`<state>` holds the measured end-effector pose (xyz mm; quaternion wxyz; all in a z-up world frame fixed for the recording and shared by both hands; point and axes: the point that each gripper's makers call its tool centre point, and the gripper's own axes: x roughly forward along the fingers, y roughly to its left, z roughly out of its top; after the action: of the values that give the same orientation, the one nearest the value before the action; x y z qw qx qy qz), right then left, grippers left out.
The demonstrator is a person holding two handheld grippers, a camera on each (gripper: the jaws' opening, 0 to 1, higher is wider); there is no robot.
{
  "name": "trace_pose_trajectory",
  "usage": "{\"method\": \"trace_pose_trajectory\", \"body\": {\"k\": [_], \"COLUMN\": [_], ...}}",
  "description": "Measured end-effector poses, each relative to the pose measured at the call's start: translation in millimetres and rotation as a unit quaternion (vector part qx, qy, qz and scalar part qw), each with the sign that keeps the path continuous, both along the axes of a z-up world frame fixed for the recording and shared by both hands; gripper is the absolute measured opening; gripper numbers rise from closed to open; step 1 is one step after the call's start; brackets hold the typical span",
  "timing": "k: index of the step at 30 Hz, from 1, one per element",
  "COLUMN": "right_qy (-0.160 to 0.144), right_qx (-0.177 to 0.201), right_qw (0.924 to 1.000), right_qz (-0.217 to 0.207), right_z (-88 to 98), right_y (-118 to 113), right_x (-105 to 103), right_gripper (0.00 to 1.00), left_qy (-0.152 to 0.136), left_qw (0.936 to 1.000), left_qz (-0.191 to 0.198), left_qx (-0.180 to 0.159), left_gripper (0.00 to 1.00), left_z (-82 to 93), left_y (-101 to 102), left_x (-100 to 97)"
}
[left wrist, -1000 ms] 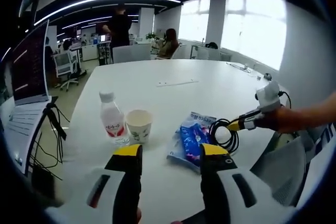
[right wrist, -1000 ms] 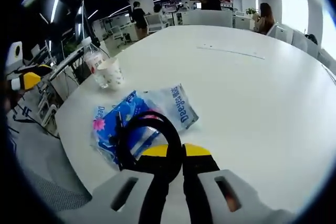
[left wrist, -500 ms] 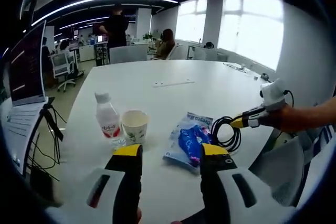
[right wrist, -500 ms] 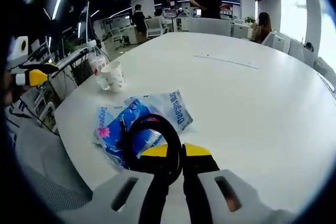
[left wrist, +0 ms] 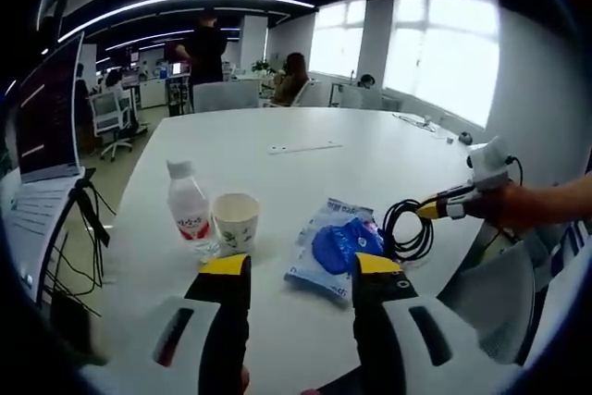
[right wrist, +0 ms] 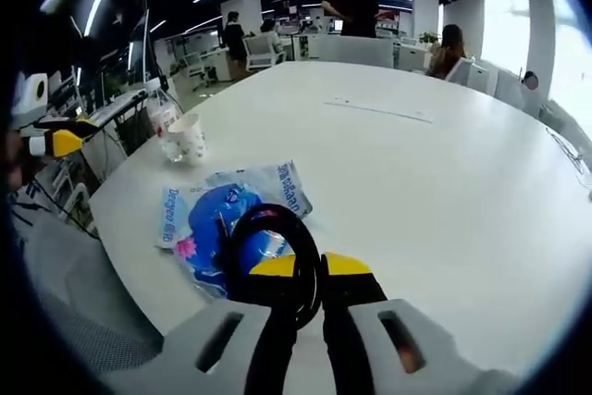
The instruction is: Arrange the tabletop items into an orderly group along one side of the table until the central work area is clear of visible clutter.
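My right gripper (right wrist: pixel 308 270) is shut on a coiled black cable (right wrist: pixel 268 252) and holds it just above the white table (right wrist: pixel 444 173). The same cable (left wrist: pixel 407 228) hangs from the right gripper (left wrist: pixel 435 210) in the left gripper view. Under the coil lies a blue and white plastic packet (right wrist: pixel 227 224), seen also as the packet (left wrist: pixel 338 245) near the table's near edge. A water bottle (left wrist: pixel 189 215) with a red label and a paper cup (left wrist: pixel 235 223) stand side by side left of the packet. My left gripper (left wrist: pixel 301 270) hangs open over the table's near edge, with nothing between its jaws.
A thin white strip (left wrist: pixel 302 147) lies further out on the table. A monitor (left wrist: pixel 46 108) on a stand sits at the left. Office chairs (left wrist: pixel 227 94) line the far edge, with people (left wrist: pixel 205 43) standing and sitting behind them. Small items (left wrist: pixel 421 119) lie at the far right.
Both views have shifted a little as the hands moved. The right gripper with the cable has drifted slightly to the right over the packet. The left gripper stays open.
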<state>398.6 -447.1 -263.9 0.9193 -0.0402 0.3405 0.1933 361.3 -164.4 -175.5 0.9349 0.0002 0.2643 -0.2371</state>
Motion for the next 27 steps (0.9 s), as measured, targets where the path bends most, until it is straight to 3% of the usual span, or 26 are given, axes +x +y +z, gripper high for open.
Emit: {"method": "trace_pose_trajectory", "body": {"k": [8,27], "right_qy": [-0.005,-0.036], "right_qx": [0.003,0.012], "right_qw": [1.0,0.9991], "right_qz": [-0.006,0.019], "right_z": [3.8,30.7], "right_y": [-3,16], "right_x": [-1,8], "right_gripper": [0.06,0.06], "left_qy": [0.0,-0.001], "left_qw": [1.0,1.0], "left_qz": [-0.007,-0.008], "left_qx": [0.002,0.004], "left_gripper": [0.43,0.43], "left_z": [-0.5,0.3], "left_y": [-2,1], "left_x": [1.4,2.3]}}
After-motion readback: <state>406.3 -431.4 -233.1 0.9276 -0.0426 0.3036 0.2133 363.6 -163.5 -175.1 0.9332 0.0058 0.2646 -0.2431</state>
